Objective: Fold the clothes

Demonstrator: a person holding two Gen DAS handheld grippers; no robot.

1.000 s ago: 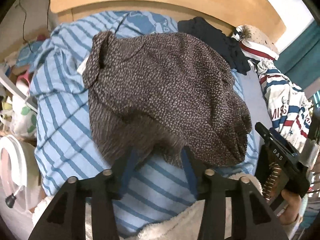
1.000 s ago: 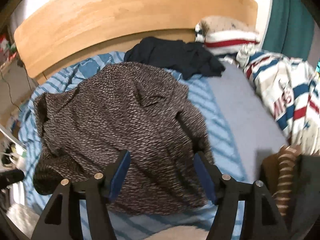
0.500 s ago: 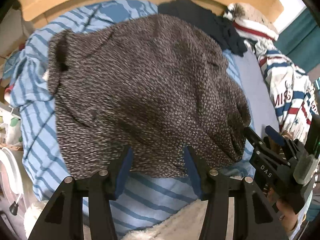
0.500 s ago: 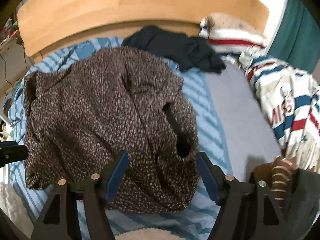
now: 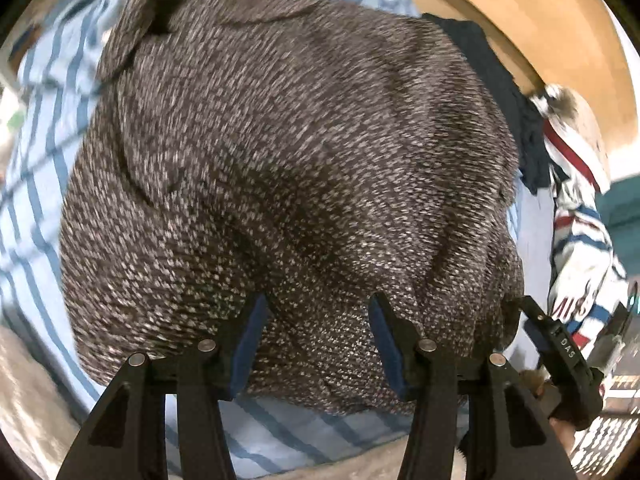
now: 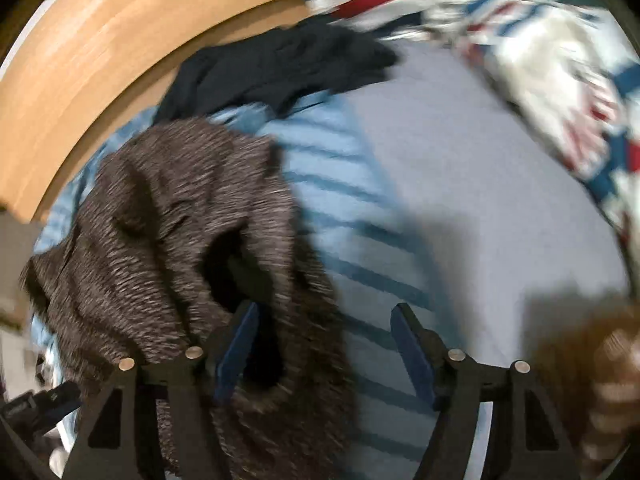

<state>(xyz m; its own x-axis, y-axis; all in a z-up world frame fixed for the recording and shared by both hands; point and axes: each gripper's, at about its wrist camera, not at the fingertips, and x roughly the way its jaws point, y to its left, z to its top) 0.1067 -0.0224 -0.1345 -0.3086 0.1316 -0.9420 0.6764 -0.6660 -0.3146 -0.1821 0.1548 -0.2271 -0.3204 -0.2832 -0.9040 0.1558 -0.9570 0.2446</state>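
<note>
Striped bedding point(image 5: 36, 208) under sweater point(image 5: 288, 168); left gripper point(image 5: 316, 344) agape; right gripper point(image 6: 324, 352) closing, agape, only right view shows sleeve opening point(image 6: 236, 272)

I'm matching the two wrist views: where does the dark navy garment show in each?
Left wrist view: dark navy garment at upper right, behind the speckled brown sweater, below the headboard.
Right wrist view: it lies at upper centre, beyond the sweater.
Shared landmark: the wooden headboard.
</note>
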